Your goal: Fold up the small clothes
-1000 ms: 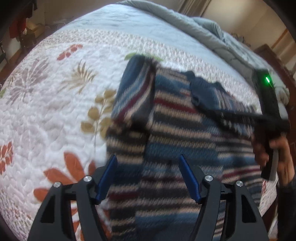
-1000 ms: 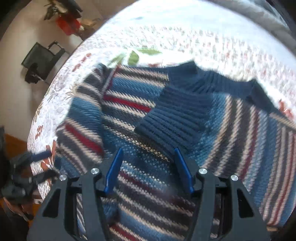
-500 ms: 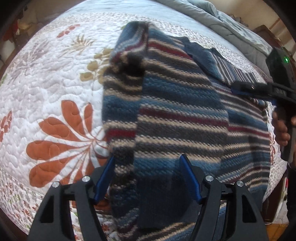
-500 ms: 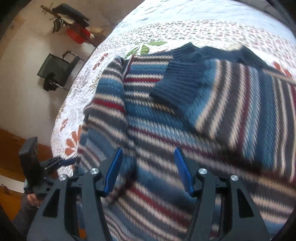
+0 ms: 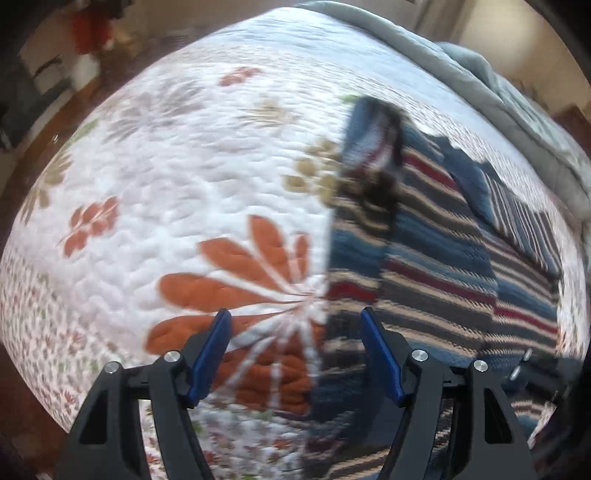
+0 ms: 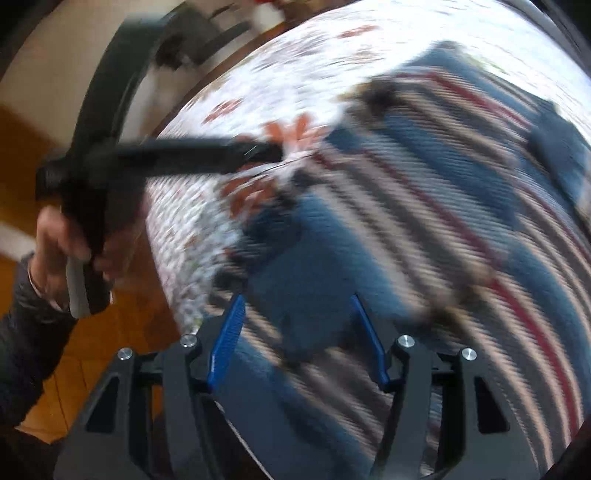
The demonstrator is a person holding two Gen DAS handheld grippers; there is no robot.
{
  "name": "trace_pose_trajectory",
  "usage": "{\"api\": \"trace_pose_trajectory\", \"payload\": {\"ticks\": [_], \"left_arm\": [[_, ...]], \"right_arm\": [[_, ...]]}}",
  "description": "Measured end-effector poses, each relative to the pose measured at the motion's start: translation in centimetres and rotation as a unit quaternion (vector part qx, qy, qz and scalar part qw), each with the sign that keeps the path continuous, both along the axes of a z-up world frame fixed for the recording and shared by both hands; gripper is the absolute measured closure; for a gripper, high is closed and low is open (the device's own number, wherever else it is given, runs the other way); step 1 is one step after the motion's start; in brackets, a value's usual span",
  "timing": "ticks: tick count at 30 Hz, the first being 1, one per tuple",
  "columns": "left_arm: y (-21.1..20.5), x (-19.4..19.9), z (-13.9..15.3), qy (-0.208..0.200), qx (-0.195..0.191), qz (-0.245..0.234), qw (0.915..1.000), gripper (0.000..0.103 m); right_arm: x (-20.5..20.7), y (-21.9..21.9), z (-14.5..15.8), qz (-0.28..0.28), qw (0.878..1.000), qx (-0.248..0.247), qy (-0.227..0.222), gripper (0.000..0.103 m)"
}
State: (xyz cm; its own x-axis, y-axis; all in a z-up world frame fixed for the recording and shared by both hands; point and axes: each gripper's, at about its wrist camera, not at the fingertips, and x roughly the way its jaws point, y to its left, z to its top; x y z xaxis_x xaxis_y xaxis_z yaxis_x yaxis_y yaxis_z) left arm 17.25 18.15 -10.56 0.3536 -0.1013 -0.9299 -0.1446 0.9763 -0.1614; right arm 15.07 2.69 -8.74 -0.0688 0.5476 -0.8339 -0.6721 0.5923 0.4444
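Note:
A knitted sweater (image 5: 443, 258) with blue, red, cream and dark stripes lies flat on the bed, with a sleeve folded in along its left side. My left gripper (image 5: 294, 314) hangs open over the sweater's left edge, with quilt under one finger and knit under the other. Nothing is gripped. In the right wrist view the picture is blurred by motion. There my right gripper (image 6: 297, 297) stands open above the sweater (image 6: 424, 206) near its lower left part and holds nothing. A hand (image 6: 62, 251) at the left carries the left gripper (image 6: 258, 153).
A white quilt (image 5: 184, 184) with orange flower prints covers the bed. A grey blanket (image 5: 480, 85) is bunched along the far side. The bed's edge drops to a wooden floor (image 6: 92, 369) on the left, and a dark chair (image 6: 199, 26) stands beyond it.
Both grippers have swung toward the sweater's left side and near end. In the left view the sweater has slid to the right. The right view now shows the bed edge and floor.

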Motion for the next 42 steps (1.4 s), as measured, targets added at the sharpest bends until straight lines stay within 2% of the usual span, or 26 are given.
{"api": "trace_pose_trajectory", "payload": {"ticks": [2,4,6,8,10,11,13,15,16,18,19,21,27,30,33,35,36,37,38,39,42], "left_arm": [[1.4,-0.5,-0.4,0.006,-0.011,0.015,0.9998,0.031],[2.6,-1.0,-0.8,0.011,-0.014,0.025,0.9995,0.031],[3.2,-1.3,-1.2,0.014,-0.013,0.028,0.9994,0.032],[3.7,-1.8,-1.4,0.014,-0.015,0.029,0.9994,0.031],[4.1,-2.0,-1.7,0.017,-0.021,0.035,0.9990,0.031],[4.0,-1.9,-1.9,0.018,-0.023,0.038,0.9989,0.031],[4.0,-1.6,-2.2,0.022,-0.032,0.043,0.9983,0.031],[3.8,-1.5,-2.2,0.023,-0.038,0.043,0.9981,0.031],[3.7,-1.4,-2.2,0.023,-0.037,0.041,0.9982,0.031],[3.2,-1.2,-2.0,0.020,-0.035,0.035,0.9985,0.031],[2.9,-1.1,-1.8,0.019,-0.036,0.033,0.9986,0.031],[2.2,-0.8,-1.5,0.017,-0.037,0.027,0.9988,0.031],[-1.6,1.1,-0.3,0.003,-0.034,-0.014,0.9993,0.031],[-4.0,2.3,0.3,-0.006,-0.039,-0.036,0.9986,0.031],[-5.9,3.0,0.6,-0.009,-0.037,-0.052,0.9979,0.031],[-7.3,3.6,0.6,-0.010,-0.035,-0.065,0.9972,0.031],[-8.0,3.9,0.6,-0.010,-0.033,-0.071,0.9968,0.031],[-8.3,4.1,0.5,-0.011,-0.033,-0.075,0.9966,0.031],[-8.8,4.3,0.5,-0.010,-0.031,-0.079,0.9963,0.031],[-9.1,4.5,0.4,-0.010,-0.030,-0.081,0.9962,0.031],[-9.9,5.2,0.0,-0.006,-0.026,-0.086,0.9959,0.031]], "right_arm": [[-0.8,2.4,-0.3,0.016,1.000,-0.007,-0.006,0.045],[-1.1,4.5,-0.7,0.022,0.999,-0.029,-0.028,0.040],[-0.7,5.7,-1.8,0.022,0.997,-0.057,-0.043,0.038],[-0.9,6.7,-3.3,0.030,0.994,-0.085,-0.053,0.032],[-1.6,7.4,-3.8,0.042,0.991,-0.102,-0.075,0.033],[-1.9,7.7,-4.0,0.048,0.989,-0.112,-0.090,0.041],[-2.5,7.7,-3.9,0.054,0.982,-0.134,-0.126,0.051],[-2.5,7.2,-3.8,0.060,0.982,-0.127,-0.128,0.065],[-2.2,6.5,-3.5,0.056,0.983,-0.123,-0.123,0.082],[-1.2,4.5,-2.8,0.036,0.991,-0.096,-0.088,0.091],[-0.2,3.0,-2.1,0.019,0.996,-0.064,-0.058,0.092],[1.2,0.3,-1.1,-0.005,0.999,-0.027,-0.026,0.092],[5.2,-9.0,2.8,-0.099,0.994,0.038,0.007,0.092],[7.6,-15.1,3.8,-0.169,0.985,0.030,-0.007,0.092],[9.8,-22.0,3.9,-0.254,0.967,-0.003,-0.024,0.087],[10.2,-25.4,3.6,-0.296,0.953,-0.041,-0.042,0.075],[10.7,-27.5,3.2,-0.328,0.941,-0.068,-0.052,0.069],[10.9,-28.5,2.8,-0.343,0.934,-0.078,-0.054,0.065],[11.0,-29.6,2.4,-0.356,0.930,-0.079,-0.054,0.065],[11.2,-30.2,1.8,-0.362,0.928,-0.074,-0.046,0.065],[11.1,-31.2,0.1,-0.356,0.934,-0.043,-0.006,0.061]]}}
